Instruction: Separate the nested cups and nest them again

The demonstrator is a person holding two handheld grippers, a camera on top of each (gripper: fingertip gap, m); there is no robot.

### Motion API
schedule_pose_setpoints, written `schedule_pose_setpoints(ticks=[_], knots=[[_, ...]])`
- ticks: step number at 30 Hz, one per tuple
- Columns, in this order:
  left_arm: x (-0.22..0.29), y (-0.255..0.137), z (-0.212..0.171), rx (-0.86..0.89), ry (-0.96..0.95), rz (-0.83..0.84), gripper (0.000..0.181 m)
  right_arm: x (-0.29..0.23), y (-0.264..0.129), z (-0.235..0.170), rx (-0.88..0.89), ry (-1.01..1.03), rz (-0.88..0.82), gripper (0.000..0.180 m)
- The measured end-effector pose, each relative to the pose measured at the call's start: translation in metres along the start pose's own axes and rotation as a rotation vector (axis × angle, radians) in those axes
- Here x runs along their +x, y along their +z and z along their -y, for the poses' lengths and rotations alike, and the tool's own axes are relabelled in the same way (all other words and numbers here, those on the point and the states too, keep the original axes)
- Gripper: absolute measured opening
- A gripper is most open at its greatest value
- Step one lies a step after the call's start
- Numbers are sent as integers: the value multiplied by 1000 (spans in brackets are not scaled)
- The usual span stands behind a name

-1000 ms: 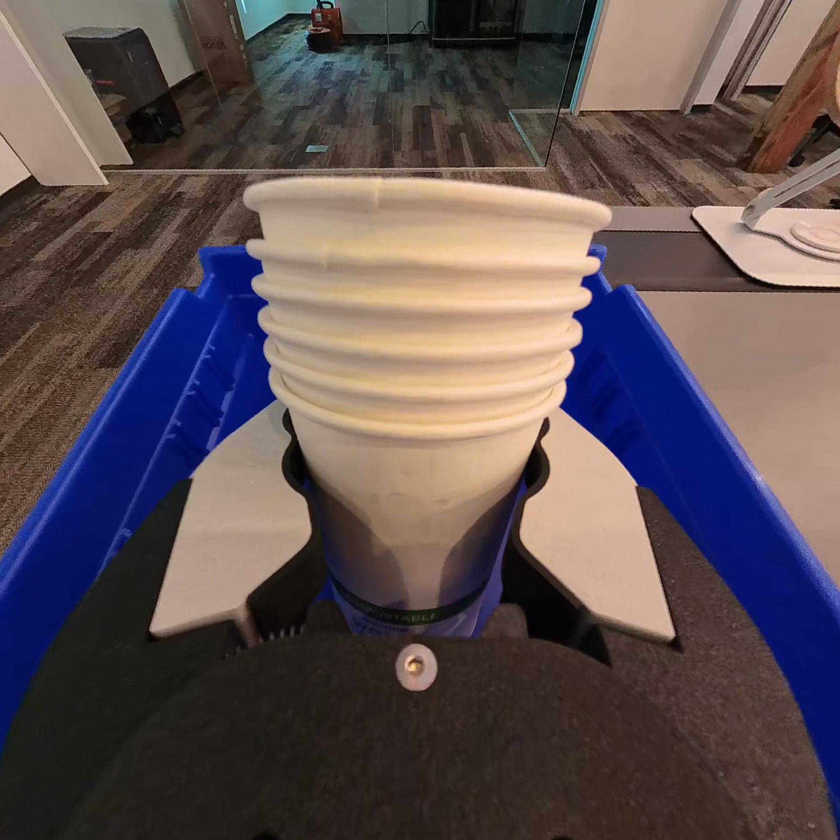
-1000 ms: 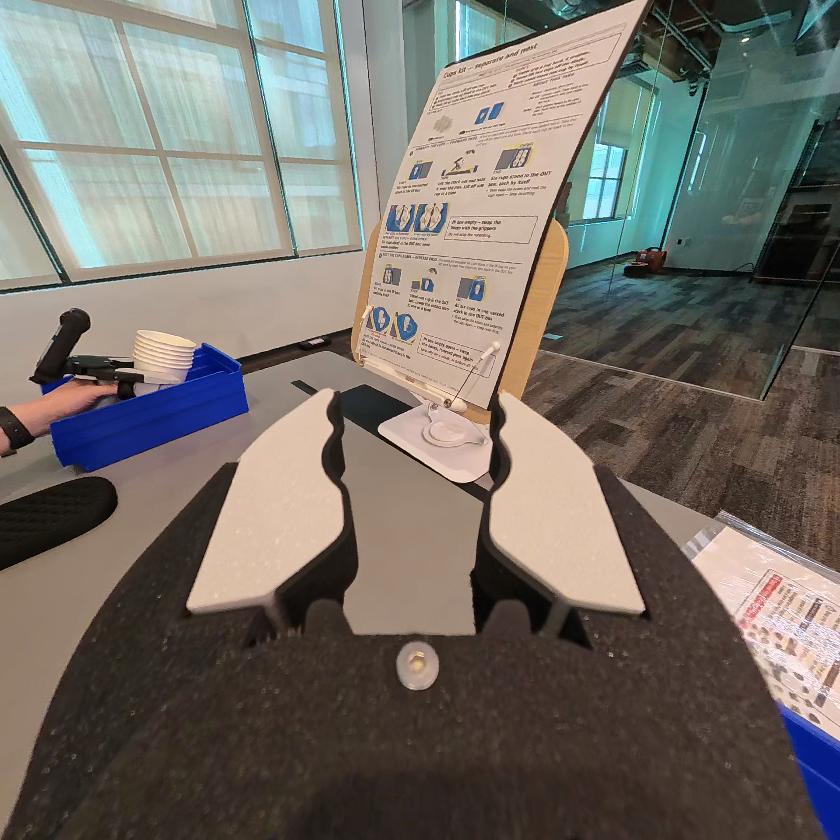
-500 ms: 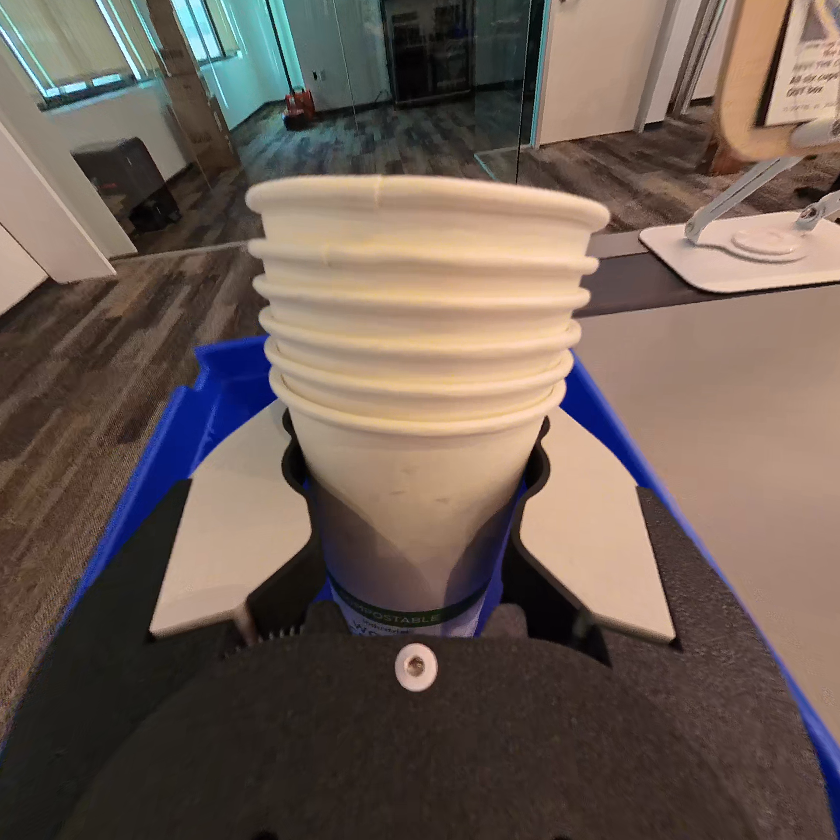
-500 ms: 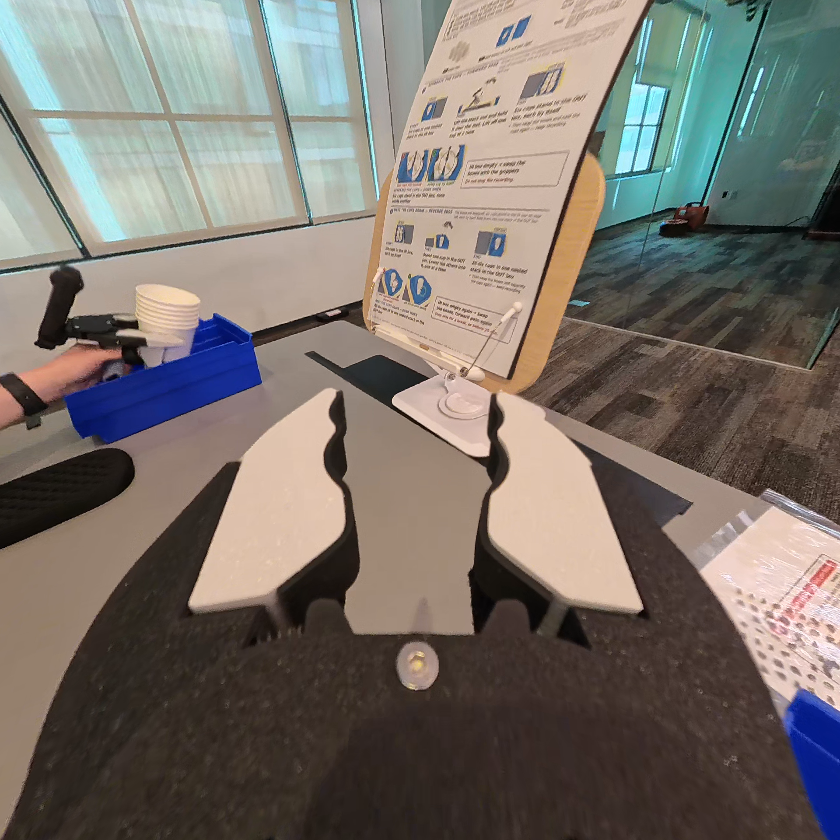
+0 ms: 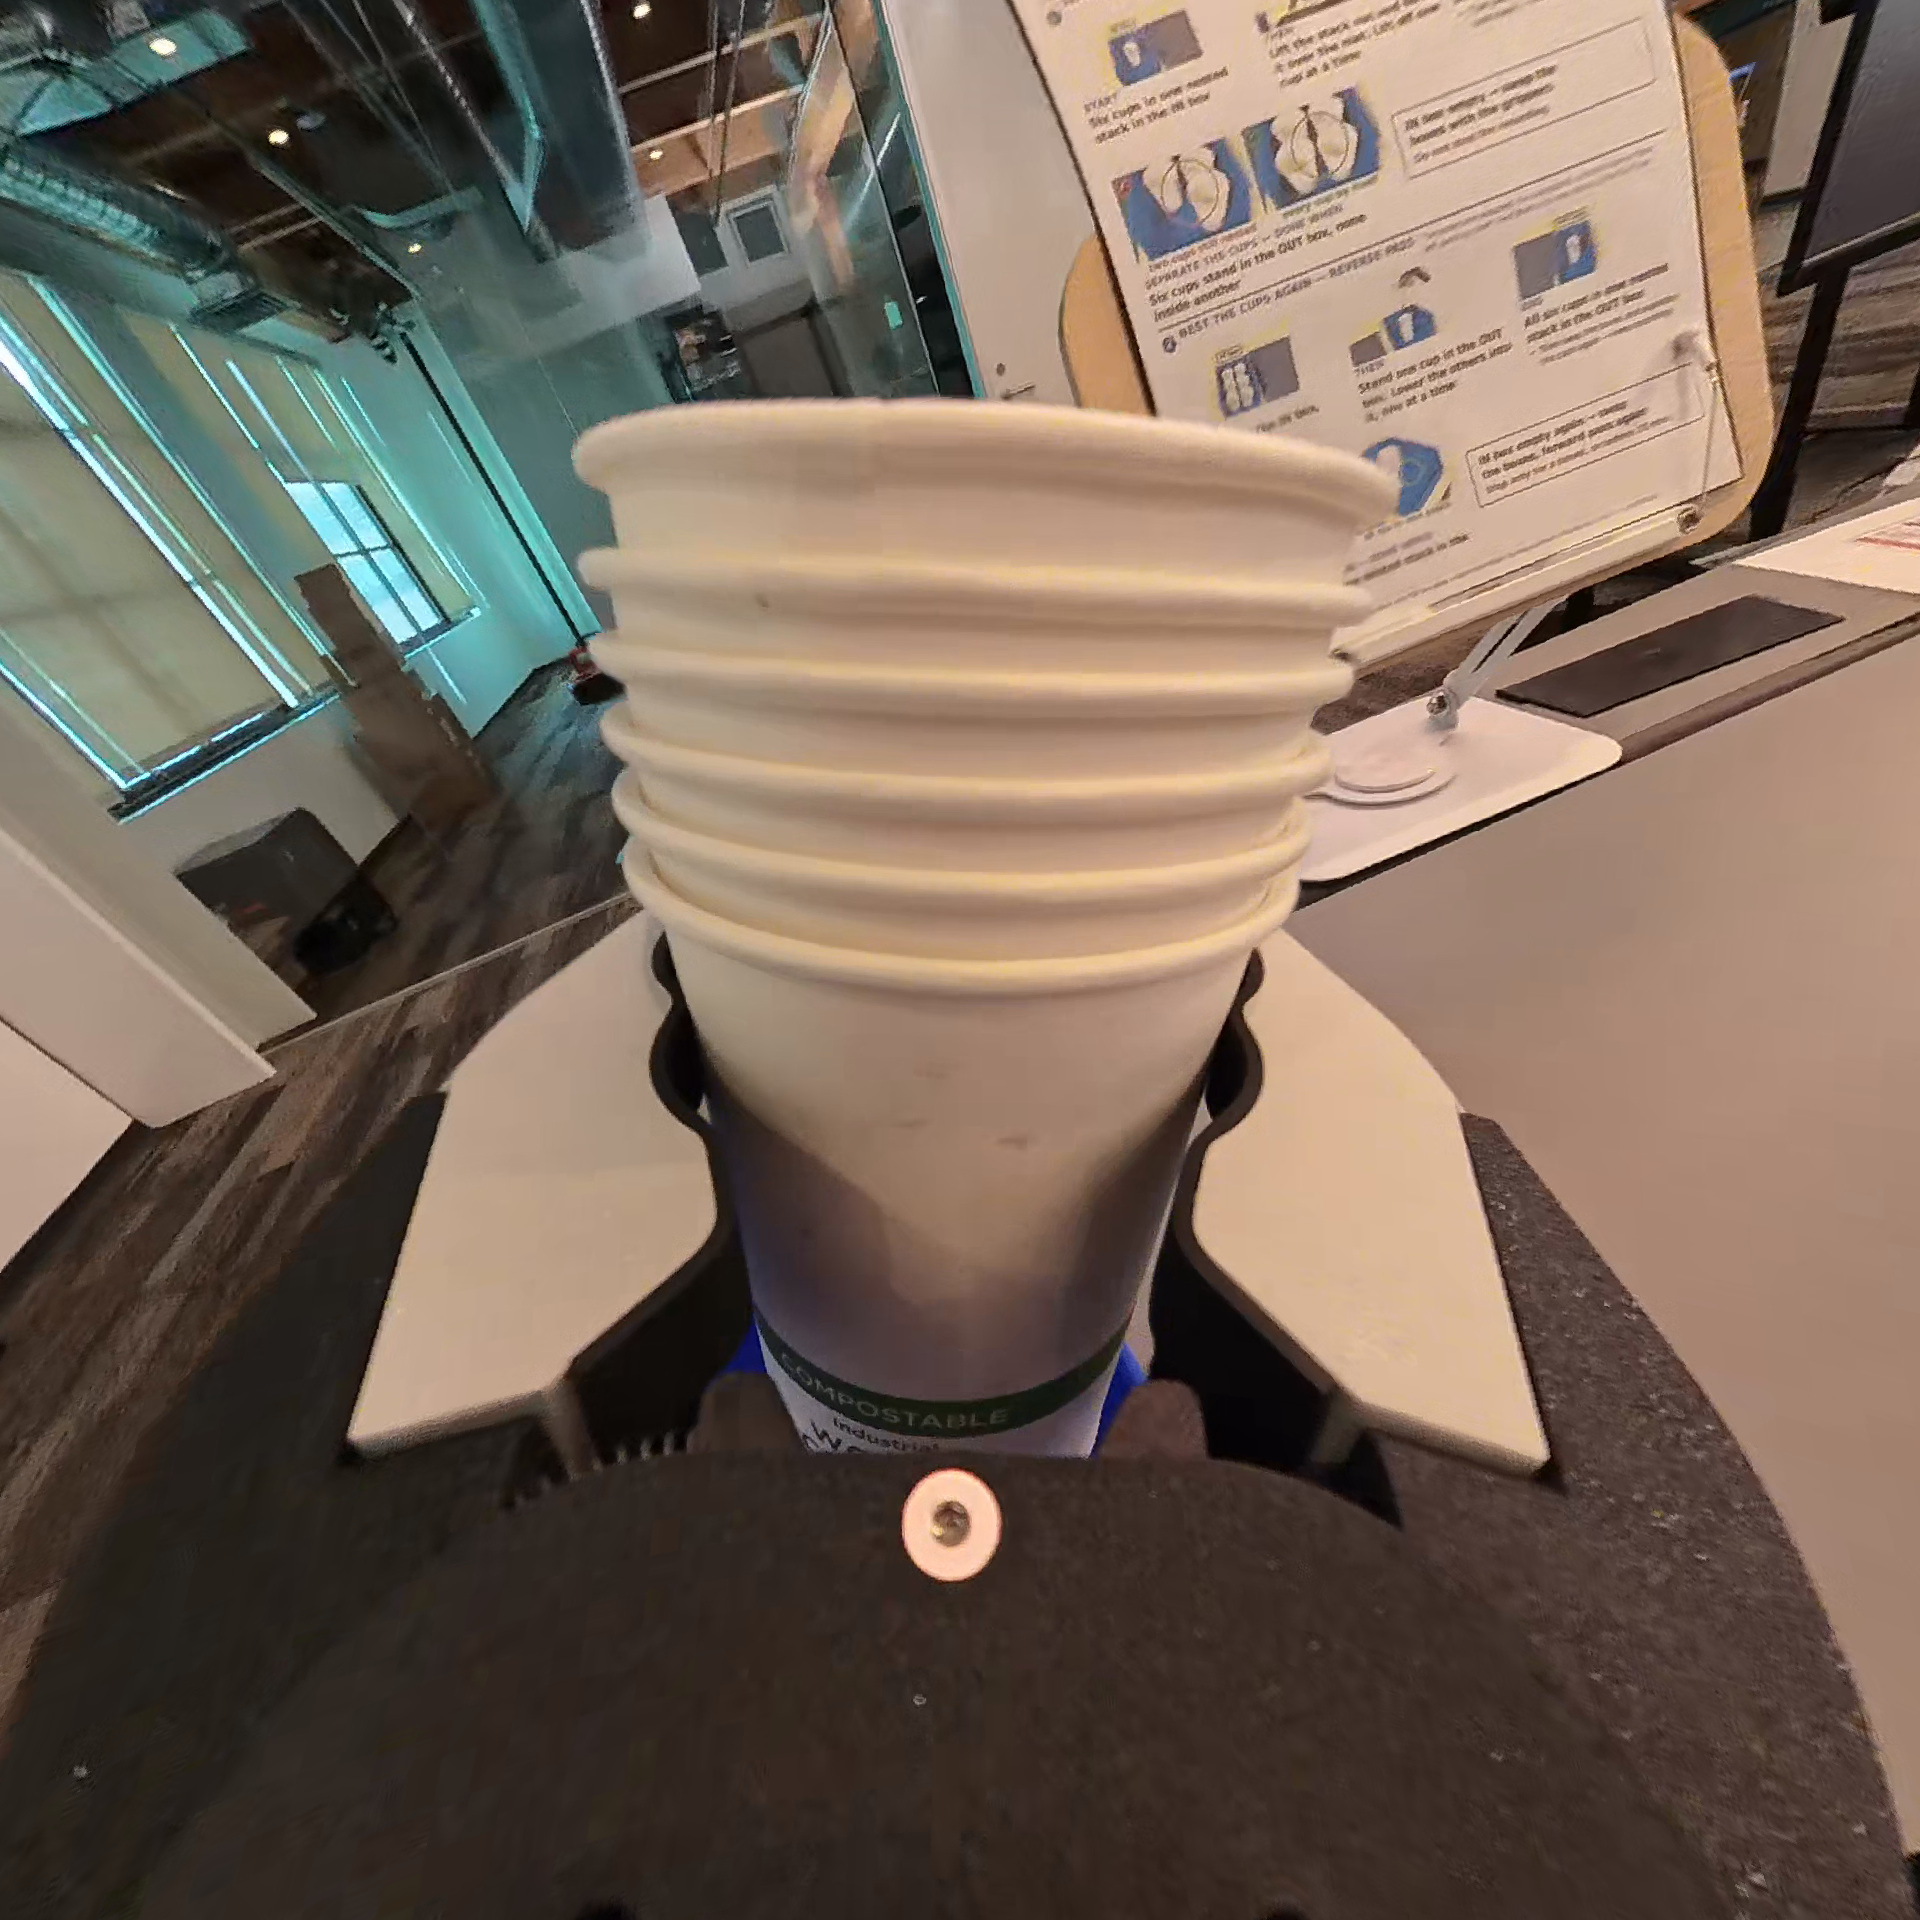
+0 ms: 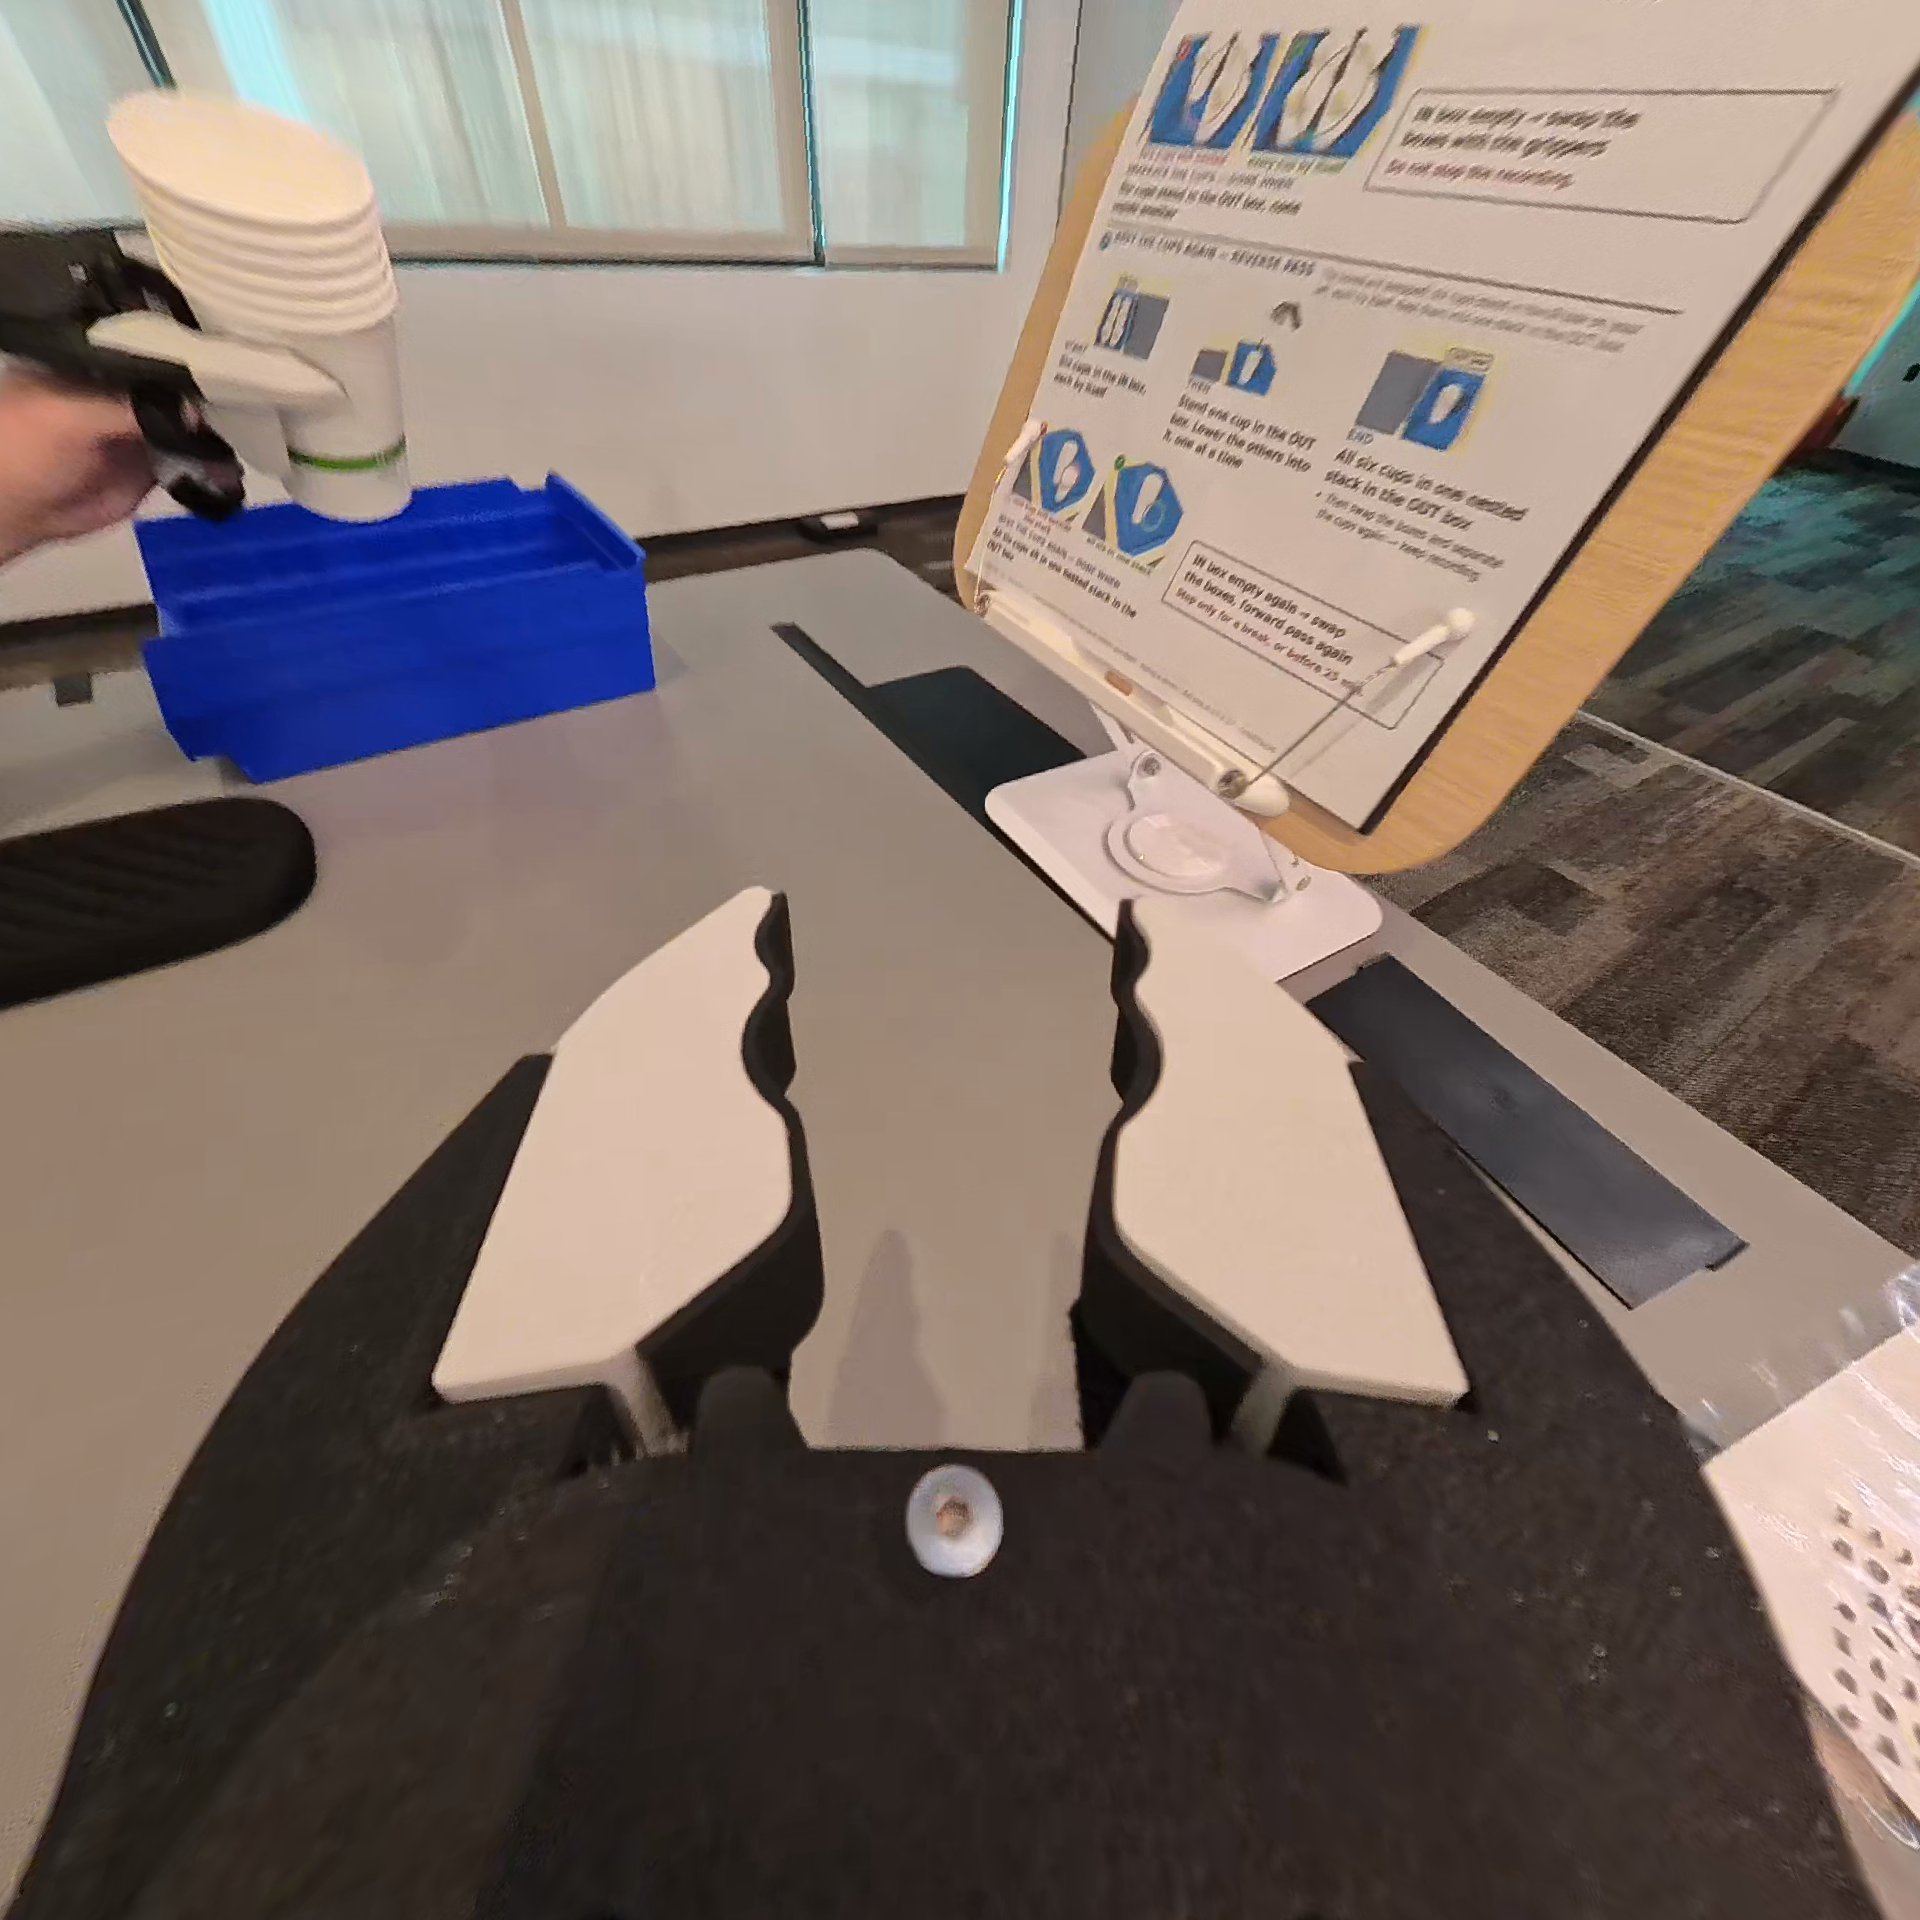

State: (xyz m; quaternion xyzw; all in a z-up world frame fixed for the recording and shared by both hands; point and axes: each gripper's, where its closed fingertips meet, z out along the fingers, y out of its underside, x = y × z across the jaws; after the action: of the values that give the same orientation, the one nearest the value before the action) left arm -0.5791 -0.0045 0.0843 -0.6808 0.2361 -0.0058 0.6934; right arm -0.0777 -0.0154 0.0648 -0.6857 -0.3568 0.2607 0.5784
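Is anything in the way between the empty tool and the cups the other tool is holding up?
Nothing visible. The right tool hangs open over bare grey table, and the stack of cups sits clamped in the left tool above the blue bin.

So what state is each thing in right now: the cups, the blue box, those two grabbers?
Stack of paper cups: nested, clamped by its lowest cup, held in the air above the bin.
Blue bin: on the table, nothing visible inside.
Left gripper: shut on the stack.
Right gripper: open, holding nothing, above the table.
Instruction board: propped on its stand.
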Motion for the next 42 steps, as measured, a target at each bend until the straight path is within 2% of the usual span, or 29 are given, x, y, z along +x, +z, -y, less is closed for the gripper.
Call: schedule_pose_setpoints(ticks=[4, 8, 16, 21, 27, 31, 35, 39, 42], knots=[[3, -4, 2, -16, 21, -10, 97, -15, 13, -2, -13, 10, 50, 58], [29, -8, 15, 14, -51, -116, 97, -38, 28, 0, -33, -12, 116, 59], [137, -15, 87, 162, -365, -530, 97, -127, 56, 21, 38, 25, 441, 59], [204, -14, 132, 226, -556, -796, 96, -174, 69, 27, 82, 62, 583, 69], [282, -9, 163, 233, -537, -977, 96, -214, 74, 42, 207, 139, 729, 85], [318, -2, 171, 230, -464, -1014, 97, -219, 71, 44, 237, 159, 762, 92], [338, -2, 179, 247, -454, -1061, 96, -214, 69, 44, 242, 159, 751, 95], [351, -1, 179, 247, -444, -1081, 96, -215, 61, 49, 273, 201, 819, 97], [357, 1, 177, 243, -442, -1084, 96, -213, 61, 49, 280, 192, 814, 91]])
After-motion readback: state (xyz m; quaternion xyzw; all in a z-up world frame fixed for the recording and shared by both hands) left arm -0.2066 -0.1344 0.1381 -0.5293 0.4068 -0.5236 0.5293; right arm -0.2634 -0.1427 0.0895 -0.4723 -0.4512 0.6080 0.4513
